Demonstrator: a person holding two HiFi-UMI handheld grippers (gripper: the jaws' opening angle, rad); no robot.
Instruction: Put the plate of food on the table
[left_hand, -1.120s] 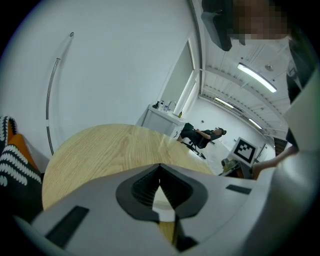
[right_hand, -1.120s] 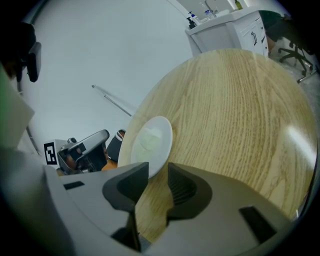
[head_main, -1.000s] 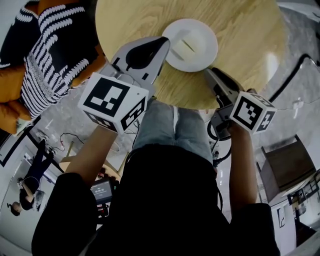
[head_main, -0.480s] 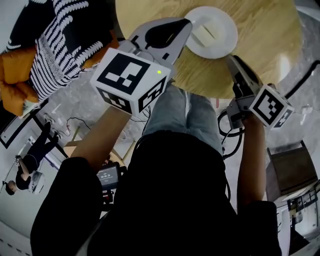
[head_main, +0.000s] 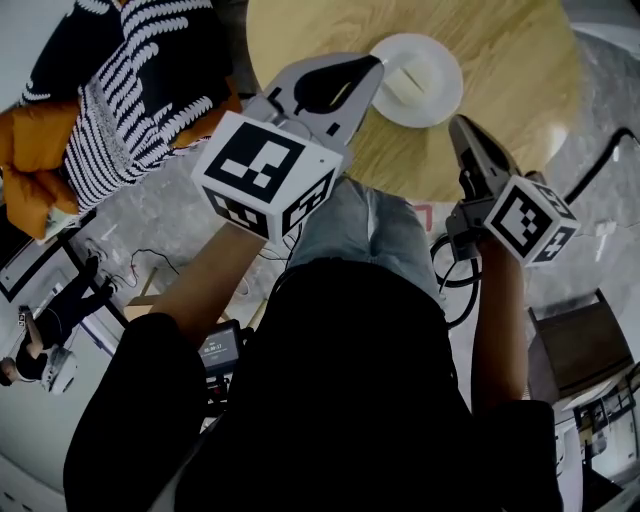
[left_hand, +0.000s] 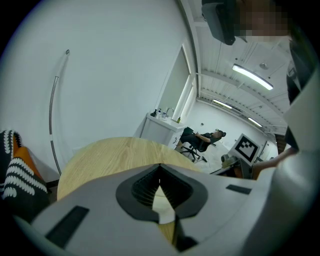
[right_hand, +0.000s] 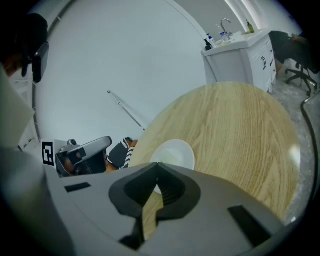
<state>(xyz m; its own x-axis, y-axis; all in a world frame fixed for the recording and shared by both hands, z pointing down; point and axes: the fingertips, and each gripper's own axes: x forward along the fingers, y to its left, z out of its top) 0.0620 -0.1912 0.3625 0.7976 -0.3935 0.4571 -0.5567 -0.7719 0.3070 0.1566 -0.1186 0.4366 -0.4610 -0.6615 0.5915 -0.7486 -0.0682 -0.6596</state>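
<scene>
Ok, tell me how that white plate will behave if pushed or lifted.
The white plate looks rigid and glossy, so a push would probably slide it across the smooth wooden table rather than tip it. Its thin shallow rim may slip from jaws. The pale food piece lies loose and could shift if the plate tilts.

The round table (head_main: 520, 80) is pale honey wood with fine straight grain. The plate (head_main: 435, 95) on it is plain white, and the food (head_main: 400, 85) is pale cream. The left gripper (head_main: 375, 62) and the right gripper (head_main: 458, 125) are light grey with black pads (their cubes carry black-and-white square markers). At far left, black-and-white striped fabric (head_main: 130, 90) lies beside an orange cushion (head_main: 40, 170).
</scene>
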